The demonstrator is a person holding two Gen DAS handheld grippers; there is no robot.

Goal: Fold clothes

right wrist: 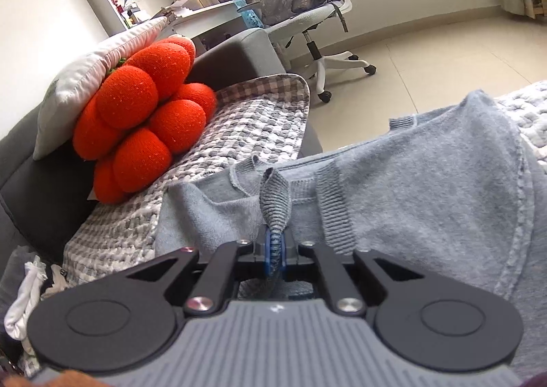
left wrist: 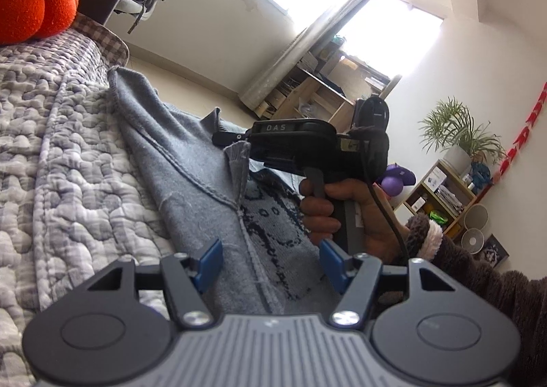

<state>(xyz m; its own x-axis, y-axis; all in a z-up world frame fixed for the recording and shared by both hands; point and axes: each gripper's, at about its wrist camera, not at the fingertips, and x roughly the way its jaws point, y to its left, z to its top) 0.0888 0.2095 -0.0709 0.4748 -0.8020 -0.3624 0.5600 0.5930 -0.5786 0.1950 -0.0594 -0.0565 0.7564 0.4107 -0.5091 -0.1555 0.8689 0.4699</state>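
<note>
Pinching a ribbed cuff (right wrist: 275,197) of the grey-blue sweater (right wrist: 427,188), your right gripper (right wrist: 273,252) has its blue pads pressed together on the knit, and a fold of the ribbing stands up just past the fingertips. From the left wrist view you can see the same gripper side-on (left wrist: 232,144), gripped in your right hand (left wrist: 328,209), with the cuff bunched at its tip and lifted a little off the rest of the garment. Your left gripper (left wrist: 270,260) stands well apart at the jaws; its blue pads (left wrist: 210,262) sit either side of a seam running down the sweater (left wrist: 191,161), and whether they touch the fabric cannot be told, but nothing is clamped between them. The sweater lies crumpled and inside-out across the quilted grey-and-white cover (left wrist: 54,161) of the sofa, with a darker patterned patch (left wrist: 270,212) showing below the seam. A red, lobed cushion (right wrist: 143,127) rests against a pale pillow (right wrist: 85,86) at the sofa's end, well clear of the garment. An office chair (right wrist: 307,11) with a bag on it stands on the tiled floor beyond.
</note>
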